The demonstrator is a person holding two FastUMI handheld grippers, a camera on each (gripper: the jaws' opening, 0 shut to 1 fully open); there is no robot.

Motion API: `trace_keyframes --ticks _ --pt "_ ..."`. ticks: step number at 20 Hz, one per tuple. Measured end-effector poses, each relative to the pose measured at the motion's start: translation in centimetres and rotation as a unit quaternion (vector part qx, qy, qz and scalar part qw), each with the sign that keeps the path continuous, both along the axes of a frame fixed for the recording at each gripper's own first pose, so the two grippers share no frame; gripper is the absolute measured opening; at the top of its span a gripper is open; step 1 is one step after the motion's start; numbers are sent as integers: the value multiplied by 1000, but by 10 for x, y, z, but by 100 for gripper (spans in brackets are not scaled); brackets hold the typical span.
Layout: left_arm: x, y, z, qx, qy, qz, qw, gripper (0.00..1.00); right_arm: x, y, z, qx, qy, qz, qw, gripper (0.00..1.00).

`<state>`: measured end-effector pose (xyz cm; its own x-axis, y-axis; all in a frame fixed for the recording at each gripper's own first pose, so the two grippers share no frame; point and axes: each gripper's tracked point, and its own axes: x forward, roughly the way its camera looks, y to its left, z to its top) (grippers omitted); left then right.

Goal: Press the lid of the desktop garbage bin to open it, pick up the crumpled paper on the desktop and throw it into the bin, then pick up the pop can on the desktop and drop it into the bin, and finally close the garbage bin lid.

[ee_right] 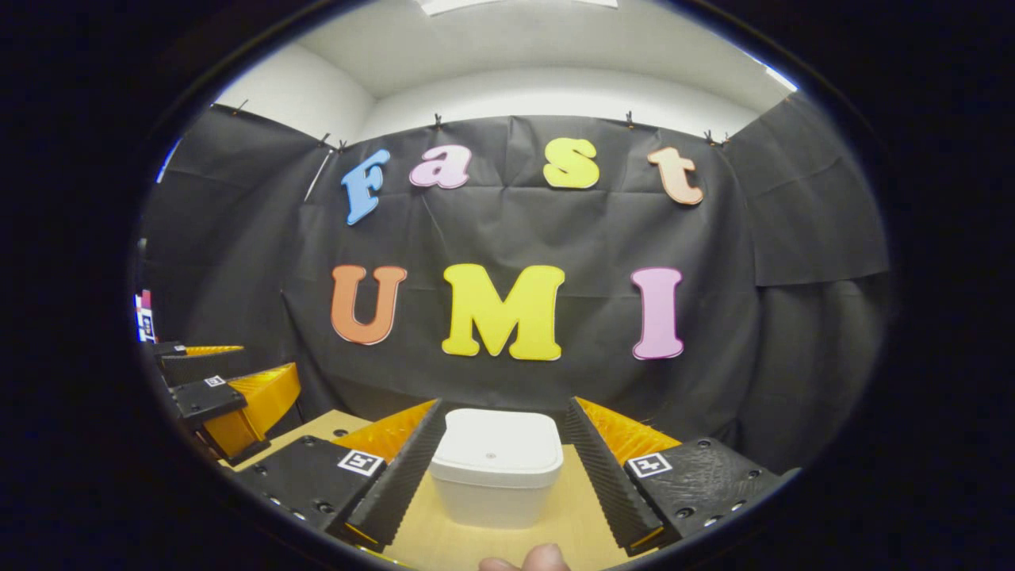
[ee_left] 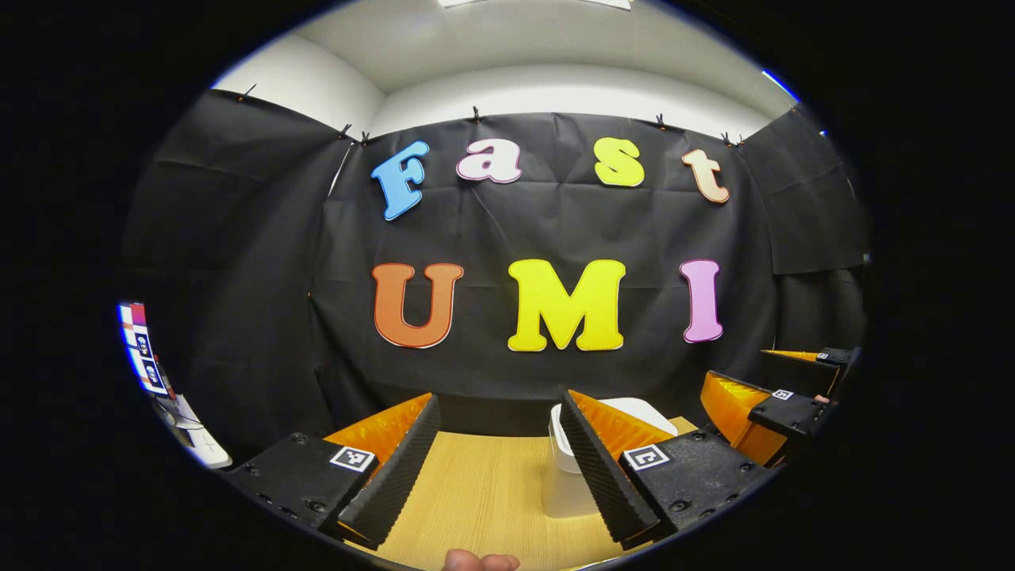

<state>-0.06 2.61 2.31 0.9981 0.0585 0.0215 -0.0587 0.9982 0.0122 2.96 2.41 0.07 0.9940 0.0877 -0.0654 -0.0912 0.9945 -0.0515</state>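
Both grippers' fingers spread, grasping nothing — white bin (ee_right: 496,468) lid seemingly shut.

- garbage bin (ee_right: 496,468): white plastic, smooth, matt body, slight sheen on the closed lid
- surface (ee_left: 484,500): light wood-look top, fine straight grain, matt
- left claw (ee_left: 496,468): inner faces ribbed like a sawtooth, matt; outer blocks grainy hard plastic with screw heads
- right claw (ee_right: 496,476): same ribbed faces, same grainy finish
- booth wall (ee_right: 714,317): black cloth, matt, creased

Bright overhead light, sharp centre, fisheye-warped edges.
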Motion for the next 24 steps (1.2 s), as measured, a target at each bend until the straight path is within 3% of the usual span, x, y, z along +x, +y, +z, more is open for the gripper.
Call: trace_keyframes --ticks 24 --pt "-1 -6 -1 -5 1 0 1000 98 -3 -6 -8 5 14 2 1000 98"
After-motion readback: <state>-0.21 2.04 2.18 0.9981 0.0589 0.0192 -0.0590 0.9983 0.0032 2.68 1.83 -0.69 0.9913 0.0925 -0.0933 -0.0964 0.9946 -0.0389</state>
